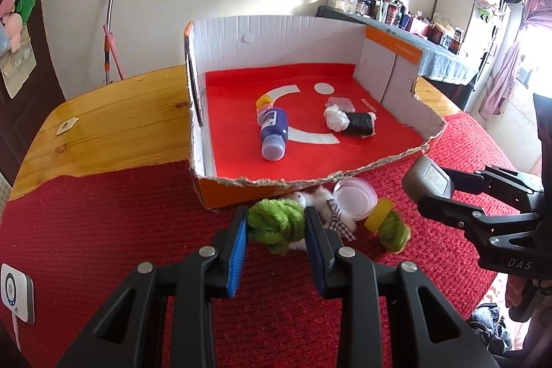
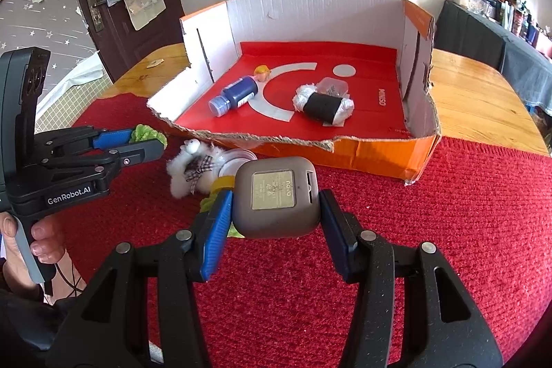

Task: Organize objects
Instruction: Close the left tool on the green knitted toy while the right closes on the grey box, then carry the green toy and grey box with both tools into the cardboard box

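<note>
We've got the left tool [image 1: 276, 223] clamped on a fuzzy green yarn toy [image 1: 276, 223], blue pads squeezing it from both sides, just in front of the torn near edge of the cardboard box [image 1: 276, 33]. The right tool [image 2: 276, 206] is gripping a grey rounded-square case [image 2: 276, 199] with a pale label facing up, also near that front edge. Both sit over the red cloth [image 1: 103, 219] that covers part of the wooden surface [image 1: 114, 123]. On the cloth right by the box: a white fluffy toy with a checked bow [image 2: 193, 171], a clear little cup [image 1: 354, 197] and a second green piece with a yellow ring [image 1: 390, 226]. Already in the box: a blue bottle [image 1: 273, 131] lying on its side and a white-and-black roll [image 1: 348, 121].
</note>
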